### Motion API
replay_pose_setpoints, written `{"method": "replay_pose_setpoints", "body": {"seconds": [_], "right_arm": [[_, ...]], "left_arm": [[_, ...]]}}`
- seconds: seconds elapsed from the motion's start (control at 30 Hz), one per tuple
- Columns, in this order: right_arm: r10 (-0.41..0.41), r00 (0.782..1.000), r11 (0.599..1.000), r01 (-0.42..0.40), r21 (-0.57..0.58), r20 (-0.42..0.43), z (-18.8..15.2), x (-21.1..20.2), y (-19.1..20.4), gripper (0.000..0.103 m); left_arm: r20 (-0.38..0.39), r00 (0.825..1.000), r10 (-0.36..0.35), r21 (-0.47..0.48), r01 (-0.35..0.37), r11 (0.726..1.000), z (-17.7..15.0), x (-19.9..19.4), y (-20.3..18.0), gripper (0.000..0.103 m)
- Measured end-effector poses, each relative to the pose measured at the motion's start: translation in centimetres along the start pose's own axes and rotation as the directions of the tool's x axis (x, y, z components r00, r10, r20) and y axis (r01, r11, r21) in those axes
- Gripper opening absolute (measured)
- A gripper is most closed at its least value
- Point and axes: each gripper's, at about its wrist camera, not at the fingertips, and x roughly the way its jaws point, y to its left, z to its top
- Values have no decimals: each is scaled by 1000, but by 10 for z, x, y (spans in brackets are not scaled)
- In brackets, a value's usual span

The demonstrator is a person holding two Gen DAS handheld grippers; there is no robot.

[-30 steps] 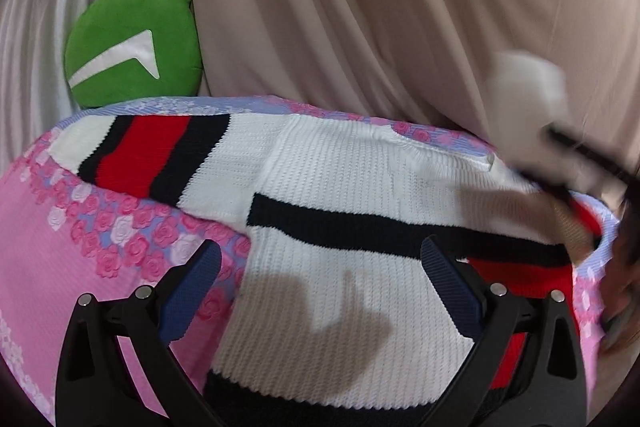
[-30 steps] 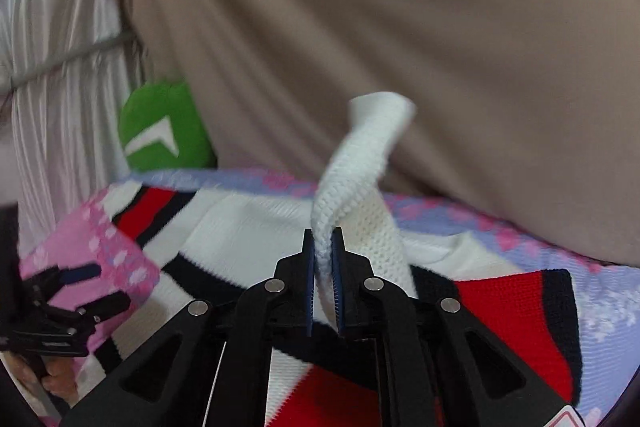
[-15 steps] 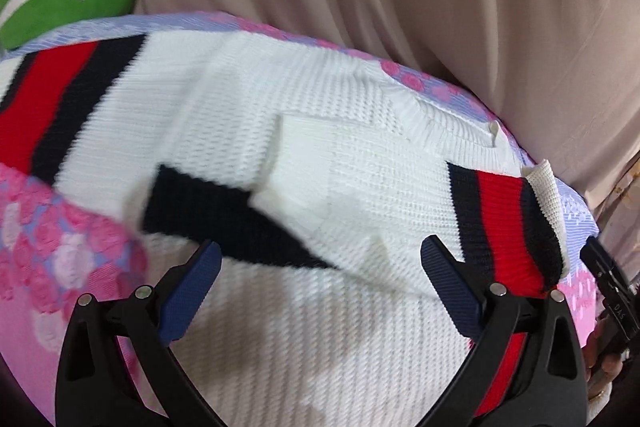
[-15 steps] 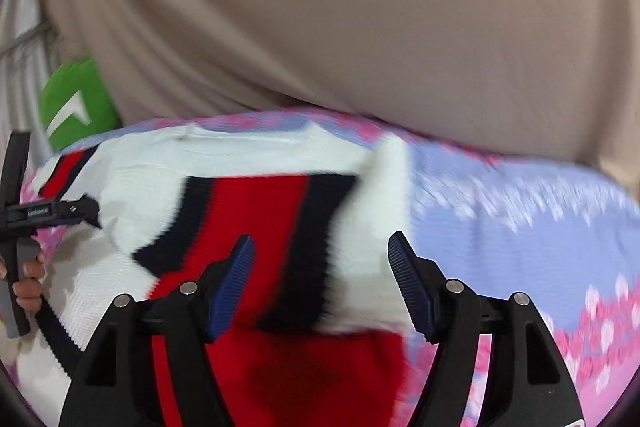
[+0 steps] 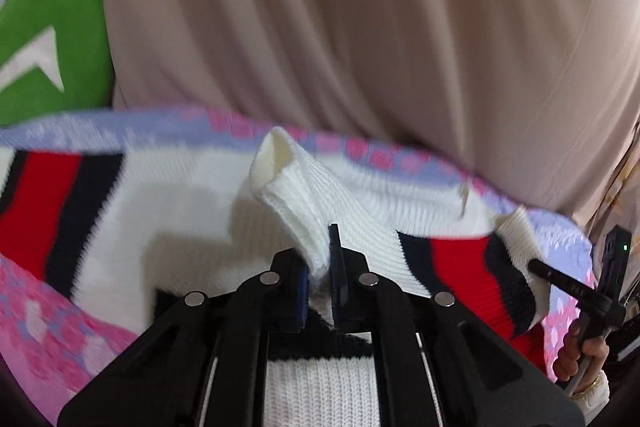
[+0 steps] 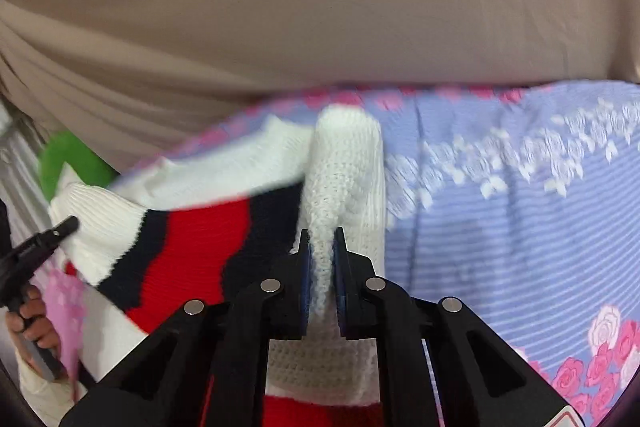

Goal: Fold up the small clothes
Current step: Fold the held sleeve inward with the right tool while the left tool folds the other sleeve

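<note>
A small white knit sweater (image 5: 168, 203) with red and navy stripes lies on a floral bedspread (image 5: 48, 323). My left gripper (image 5: 320, 267) is shut on a white ribbed fold of the sweater and holds it up. My right gripper (image 6: 322, 267) is shut on a white knit edge of the sweater (image 6: 200, 239), next to its red and navy striped sleeve. The right gripper also shows at the right edge of the left wrist view (image 5: 576, 291).
A beige curtain (image 5: 360, 27) hangs behind the bed. A green cushion (image 5: 44, 55) with a white mark sits at the back left. The blue and pink floral bedspread (image 6: 520, 211) stretches to the right of the sweater.
Both grippers were open half a second ago; now each has shut on a white part of the sweater and lifted it. The right one had let go of a fold before that.
</note>
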Motion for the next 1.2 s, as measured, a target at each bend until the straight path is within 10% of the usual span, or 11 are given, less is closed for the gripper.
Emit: {"method": "replay_pose_setpoints", "body": {"seconds": [0.07, 0.2, 0.33, 0.47, 0.53, 0.57, 0.6, 0.67, 0.8, 0.93, 1.2], "right_arm": [[6, 995, 999, -3, -35, 97, -3, -19, 7, 9], [-151, 986, 987, 146, -72, -67, -17, 33, -13, 8], [-93, 995, 995, 92, -23, -21, -9, 9, -13, 17], [-126, 992, 990, 126, -55, 3, -15, -8, -10, 77], [-116, 990, 991, 110, -78, -78, -24, 4, -9, 76], [-119, 986, 990, 109, -94, -117, -27, 12, -7, 64], [-131, 979, 987, 114, -113, -153, -30, 21, -6, 29], [-123, 983, 989, 111, -98, -135, -29, 17, -7, 16], [-111, 994, 994, 111, -13, 26, -16, -15, -25, 9], [-150, 985, 987, 154, 38, -91, -26, 19, -64, 9], [-109, 994, 990, 111, -86, 25, -11, -47, -8, 9]], "left_arm": [[30, 999, 24, 3, -24, 1000, 4, -8, 9, 7], [-129, 985, 113, 67, -105, 992, -26, 51, 21, 8], [-148, 983, 110, 41, -105, 994, -44, 70, 28, 8], [-156, 983, 93, 26, -90, 996, -41, 73, 27, 11], [-153, 985, 86, 14, -84, 996, -40, 76, 27, 11], [-152, 985, 82, 5, -82, 997, -40, 74, 27, 11], [-153, 985, 76, -6, -78, 997, -38, 74, 28, 12], [-157, 985, 72, -11, -74, 997, -36, 71, 32, 13], [-141, 988, 66, 23, -64, 998, -42, 52, 33, 13], [-157, 982, 104, 81, -92, 992, -49, 61, 25, 14], [-156, 983, 97, 65, -88, 994, -48, 60, 29, 15]]}}
